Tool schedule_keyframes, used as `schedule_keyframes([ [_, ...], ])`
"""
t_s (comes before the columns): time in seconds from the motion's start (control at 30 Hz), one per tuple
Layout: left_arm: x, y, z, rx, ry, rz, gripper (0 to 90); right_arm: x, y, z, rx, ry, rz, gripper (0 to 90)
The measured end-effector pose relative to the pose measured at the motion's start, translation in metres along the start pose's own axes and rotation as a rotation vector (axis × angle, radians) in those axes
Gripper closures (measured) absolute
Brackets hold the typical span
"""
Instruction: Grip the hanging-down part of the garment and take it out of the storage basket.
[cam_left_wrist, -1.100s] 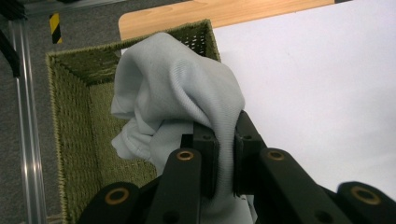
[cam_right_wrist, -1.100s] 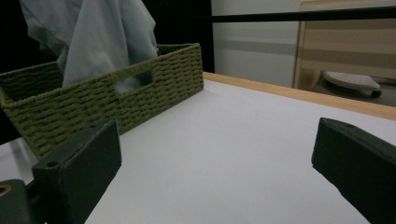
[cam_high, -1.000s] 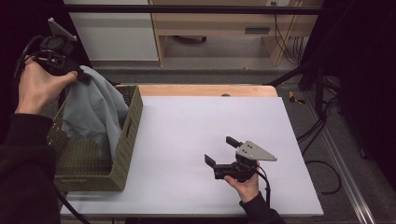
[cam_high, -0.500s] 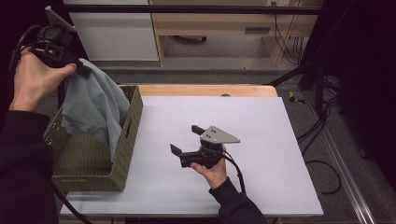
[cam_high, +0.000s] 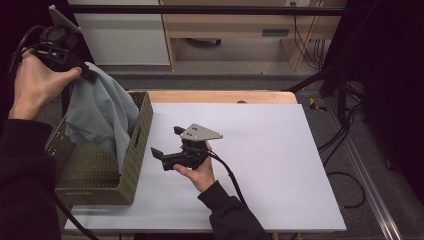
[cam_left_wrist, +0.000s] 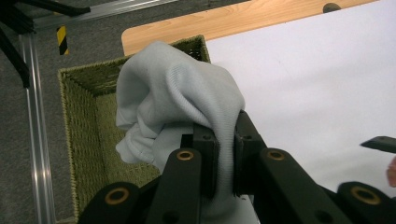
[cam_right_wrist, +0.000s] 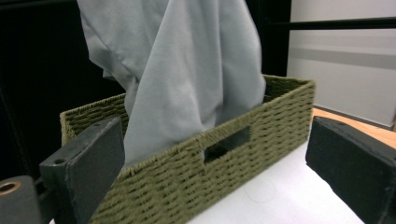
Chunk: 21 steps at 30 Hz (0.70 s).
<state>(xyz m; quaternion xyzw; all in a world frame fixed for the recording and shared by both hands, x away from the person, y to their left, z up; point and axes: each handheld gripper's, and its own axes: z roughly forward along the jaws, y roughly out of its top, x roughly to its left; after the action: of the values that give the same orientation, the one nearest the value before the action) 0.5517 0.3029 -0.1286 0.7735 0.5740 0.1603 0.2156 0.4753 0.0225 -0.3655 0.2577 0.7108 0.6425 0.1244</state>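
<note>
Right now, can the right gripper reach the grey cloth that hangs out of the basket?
Probably yes. The right gripper is open and points at the basket, and bare table lies between them. The grey cloth, held up by the left gripper, hangs over the near wall.

Pale grey-blue cloth (cam_high: 100, 112) at the left, olive-green woven basket (cam_high: 131, 165) beneath it, white surface (cam_high: 280, 160) edged in light wood at the far side, black tools with grey plates.

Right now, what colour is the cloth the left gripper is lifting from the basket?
Pale grey-blue, plain; the cloth shows best in the right gripper view.
</note>
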Motion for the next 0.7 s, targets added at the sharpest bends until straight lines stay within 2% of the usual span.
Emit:
schedule_keyframes([
  [0.17,-0.001,0.001,-0.002,-0.005,-0.005,0.001,82.3,0.008,0.001,0.027,0.019,0.017,-0.004,5.8],
  [0.27,-0.002,0.001,-0.001,-0.003,-0.001,0.002,82.3,0.011,0.001,0.034,0.025,0.016,-0.008,6.1],
  [0.37,-0.003,0.002,-0.001,-0.003,-0.009,0.007,82.3,0.017,0.003,0.050,0.030,0.025,-0.024,6.5],
  [0.4,-0.003,0.002,-0.001,-0.003,-0.009,0.007,82.3,0.017,0.003,0.050,0.030,0.025,-0.024,6.5],
  [0.43,-0.003,0.001,-0.001,-0.004,-0.007,0.005,82.3,0.019,0.002,0.059,0.046,0.020,-0.039,6.5],
  [0.6,-0.001,0.000,-0.002,-0.004,-0.005,0.006,82.3,0.020,-0.001,0.076,0.064,0.020,-0.037,7.3],
  [0.63,-0.001,-0.001,-0.001,-0.003,-0.005,0.006,82.3,0.022,-0.003,0.085,0.069,0.030,-0.030,7.8],
  [0.7,0.000,-0.001,-0.001,-0.004,-0.008,0.006,82.3,0.024,-0.005,0.091,0.080,0.039,-0.021,7.7],
])
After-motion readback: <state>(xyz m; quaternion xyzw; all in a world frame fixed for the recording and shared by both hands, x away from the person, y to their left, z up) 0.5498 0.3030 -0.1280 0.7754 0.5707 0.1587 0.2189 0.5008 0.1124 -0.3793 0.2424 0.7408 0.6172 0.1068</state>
